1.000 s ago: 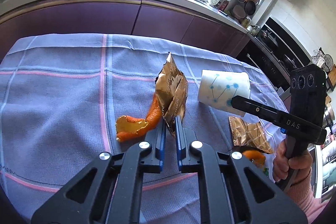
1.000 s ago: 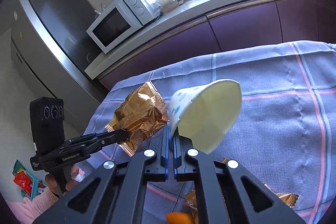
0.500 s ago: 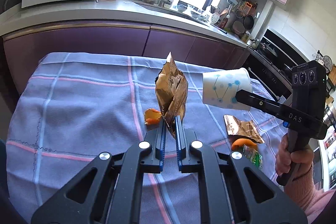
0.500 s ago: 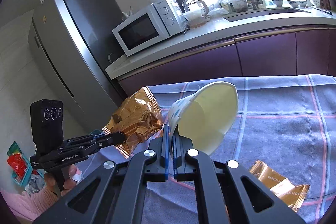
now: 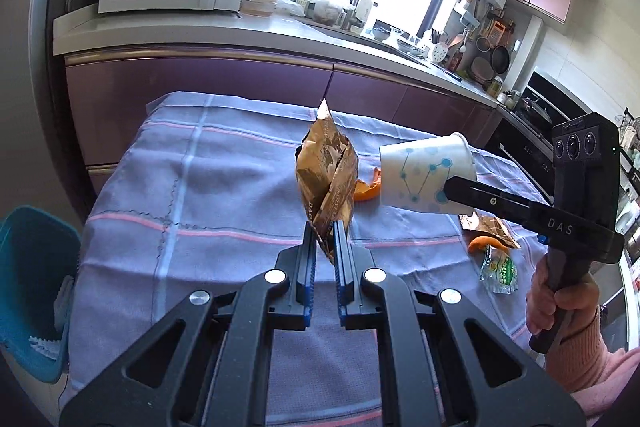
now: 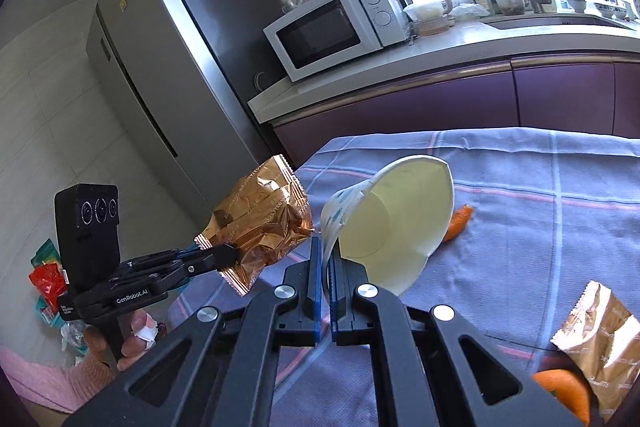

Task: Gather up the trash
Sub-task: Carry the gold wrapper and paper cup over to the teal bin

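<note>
With your left gripper (image 5: 323, 233) fingers clamped on the gold wrapper (image 5: 327, 179) and right gripper (image 6: 325, 253) fingers on the paper cup (image 6: 394, 215), both have lifted off the worktop (image 5: 208, 195), ready for the blue bin (image 5: 30, 291).

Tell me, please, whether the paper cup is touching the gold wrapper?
Apart. The right wrist view shows a clear strip of cloth between the paper cup and the gold wrapper.
</note>
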Demonstrator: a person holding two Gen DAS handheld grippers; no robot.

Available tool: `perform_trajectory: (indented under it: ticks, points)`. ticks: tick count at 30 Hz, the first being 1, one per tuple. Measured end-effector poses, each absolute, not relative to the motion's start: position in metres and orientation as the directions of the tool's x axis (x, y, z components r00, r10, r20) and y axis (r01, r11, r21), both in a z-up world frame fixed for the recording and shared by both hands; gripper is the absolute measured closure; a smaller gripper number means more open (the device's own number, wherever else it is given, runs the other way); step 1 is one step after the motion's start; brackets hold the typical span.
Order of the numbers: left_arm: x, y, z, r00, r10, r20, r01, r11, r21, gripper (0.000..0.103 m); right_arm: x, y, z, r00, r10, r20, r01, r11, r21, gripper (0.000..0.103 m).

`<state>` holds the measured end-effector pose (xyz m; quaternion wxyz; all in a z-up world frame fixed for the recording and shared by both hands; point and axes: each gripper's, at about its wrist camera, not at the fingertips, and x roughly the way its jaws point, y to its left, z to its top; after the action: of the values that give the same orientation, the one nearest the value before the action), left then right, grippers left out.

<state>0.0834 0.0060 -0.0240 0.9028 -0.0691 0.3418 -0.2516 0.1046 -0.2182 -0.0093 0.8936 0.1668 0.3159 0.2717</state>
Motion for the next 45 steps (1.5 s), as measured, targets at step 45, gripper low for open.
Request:
perform_trajectory:
  ticks: [45]
  points:
    - [0.023, 0.129, -0.026, 0.763, -0.305, -0.569, 0.156, 0.942, -0.296, 0.094, 0.122, -0.084, -0.019, 0.443, 0.761, -0.473, -0.561, 0.647, 0.516, 0.101]
